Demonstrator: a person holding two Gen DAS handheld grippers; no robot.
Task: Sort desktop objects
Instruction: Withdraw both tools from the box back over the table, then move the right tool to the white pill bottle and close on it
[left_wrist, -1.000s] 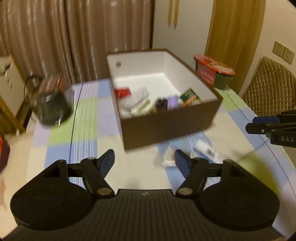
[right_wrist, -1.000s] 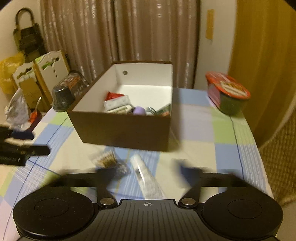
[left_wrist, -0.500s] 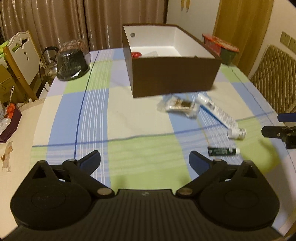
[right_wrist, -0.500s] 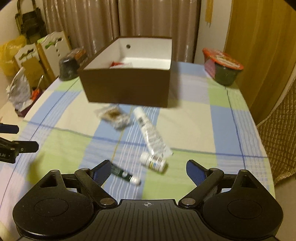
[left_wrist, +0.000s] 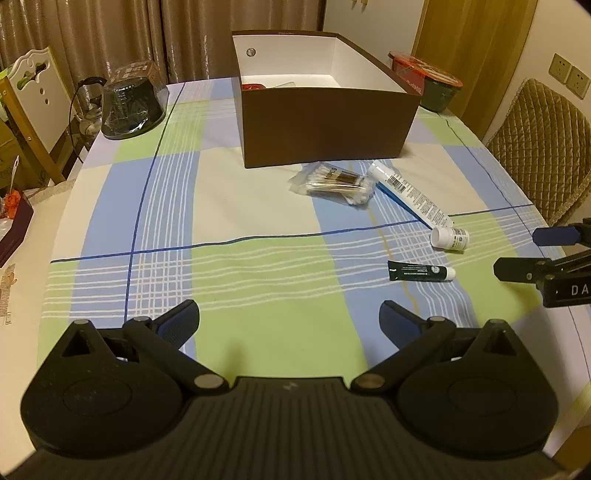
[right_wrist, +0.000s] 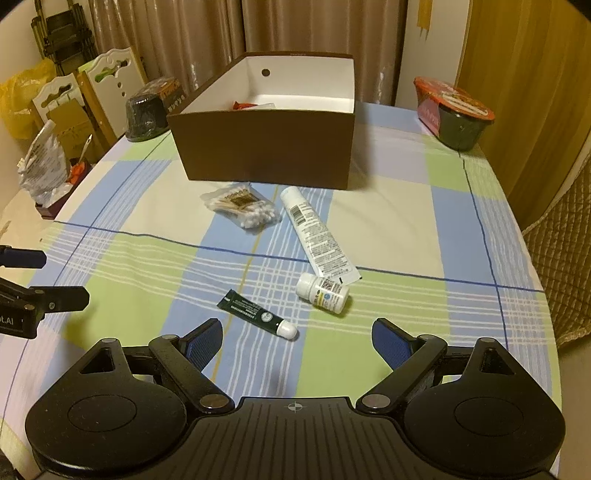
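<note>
On the checked tablecloth (right_wrist: 399, 229), ahead of you: four loose items lie in front of the brown box (right_wrist: 266, 147).
Left gripper (left_wrist: 288, 317): you hold its jaws spread wide over bare cloth, with nothing between the blue pads.
Right gripper (right_wrist: 297, 338): your jaws stand wide apart and grip nothing; the cap end of the dark green tube (right_wrist: 256, 314) lies just ahead of the gap.
White pill bottle (right_wrist: 323, 291): on its side, just beyond the green tube, touching or almost touching the flat end of the long white tube (right_wrist: 314, 230).
Long white tube: flat on the cloth, its cap end pointing toward the box.
Bag of cotton swabs (right_wrist: 242, 206): just beside the long tube, close to the box's near wall.
Box contents: you can see only a red item (right_wrist: 243, 105) and something pale above the rim; the rest is hidden.
Far corners: a red-lidded bowl (right_wrist: 454, 110) sits to your right, a dark wrapped bowl (right_wrist: 151, 110) to your left.
</note>
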